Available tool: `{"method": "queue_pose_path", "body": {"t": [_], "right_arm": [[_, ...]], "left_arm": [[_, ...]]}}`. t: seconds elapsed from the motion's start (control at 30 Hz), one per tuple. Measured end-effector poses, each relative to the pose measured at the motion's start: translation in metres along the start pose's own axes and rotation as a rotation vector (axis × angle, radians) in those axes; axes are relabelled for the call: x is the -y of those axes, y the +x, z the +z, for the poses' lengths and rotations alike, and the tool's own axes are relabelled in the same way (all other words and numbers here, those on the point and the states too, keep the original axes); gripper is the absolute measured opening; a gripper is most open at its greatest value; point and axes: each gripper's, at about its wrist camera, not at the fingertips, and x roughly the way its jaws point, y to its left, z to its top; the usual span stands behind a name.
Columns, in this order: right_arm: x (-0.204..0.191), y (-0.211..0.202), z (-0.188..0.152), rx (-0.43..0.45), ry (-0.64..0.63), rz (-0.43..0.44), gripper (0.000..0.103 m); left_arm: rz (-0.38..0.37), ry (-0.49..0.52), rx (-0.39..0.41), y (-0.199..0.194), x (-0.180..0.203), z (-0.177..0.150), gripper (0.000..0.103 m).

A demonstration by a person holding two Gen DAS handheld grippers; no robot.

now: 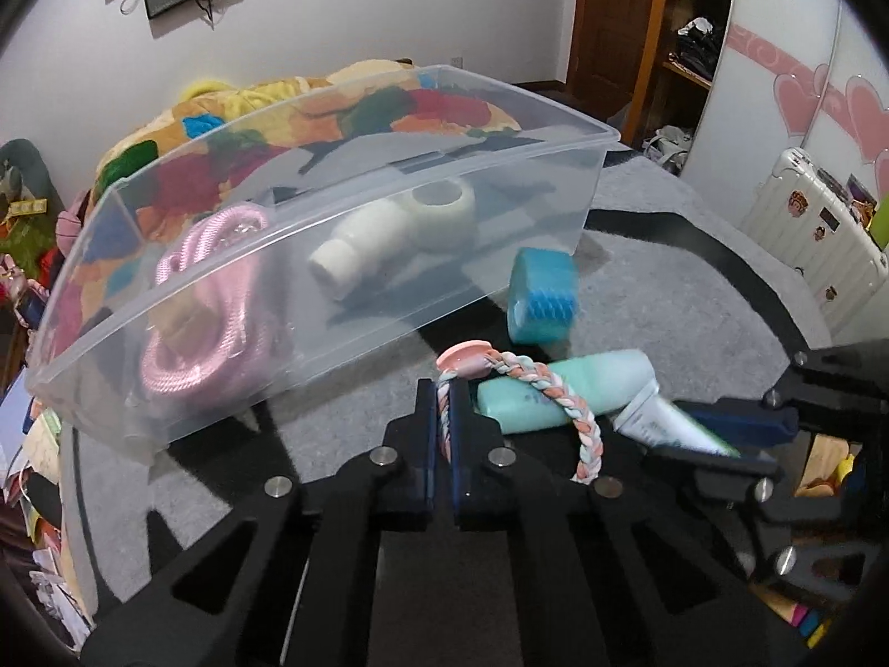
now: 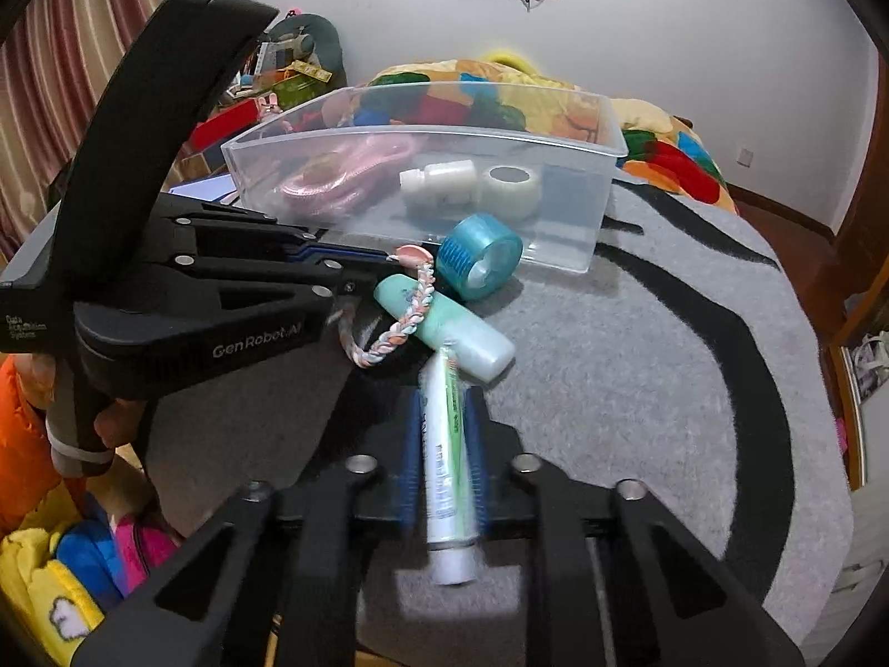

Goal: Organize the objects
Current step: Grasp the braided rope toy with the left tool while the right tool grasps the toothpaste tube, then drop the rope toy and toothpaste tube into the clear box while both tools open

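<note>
A clear plastic bin (image 1: 389, 255) (image 2: 589, 167) stands on the grey mat and holds a pink rope (image 1: 189, 333), a white bottle (image 1: 361, 250) and a tape roll (image 1: 444, 205). My left gripper (image 1: 443, 389) (image 2: 397, 260) is shut on a braided pink-white-blue cord (image 1: 555, 389) (image 2: 405, 322), which drapes over a mint bottle (image 1: 583, 383) (image 2: 467, 333). My right gripper (image 2: 444, 417) (image 1: 717, 444) is shut on a white toothpaste tube (image 2: 447, 472) (image 1: 661, 422). A blue tape roll (image 1: 542, 300) (image 2: 480, 261) lies beside the bin.
A colourful blanket (image 2: 667, 150) lies behind the bin. The grey mat (image 2: 639, 389) has black curved bands. A white suitcase (image 1: 817, 233) stands at the right, clutter (image 1: 22, 289) at the left, a wardrobe (image 1: 694, 28) at the back.
</note>
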Motion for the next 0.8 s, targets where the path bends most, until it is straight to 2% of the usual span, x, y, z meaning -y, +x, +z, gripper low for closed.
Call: {"method": "queue_pose_path", "body": {"t": [0.17, 0.37, 0.6, 0.8], "right_arm": [[0.006, -0.007, 0.001, 0.023, 0.025, -0.024, 0.013], [0.011, -0.020, 0.020, 0.092, 0.049, -0.028, 0.013], [0.008, -0.027, 0.067, 0.181, 0.049, -0.036, 0.013], [0.010, -0.017, 0.111, 0.217, 0.058, -0.044, 0.013]], "left_arm": [[-0.009, -0.047, 0.040, -0.021, -0.011, -0.014, 0.003], [-0.018, -0.121, 0.129, -0.059, -0.034, -0.013, 0.003], [0.009, -0.171, 0.212, -0.083, -0.058, 0.008, 0.003], [0.041, -0.225, 0.249, -0.090, -0.080, 0.025, 0.003]]}}
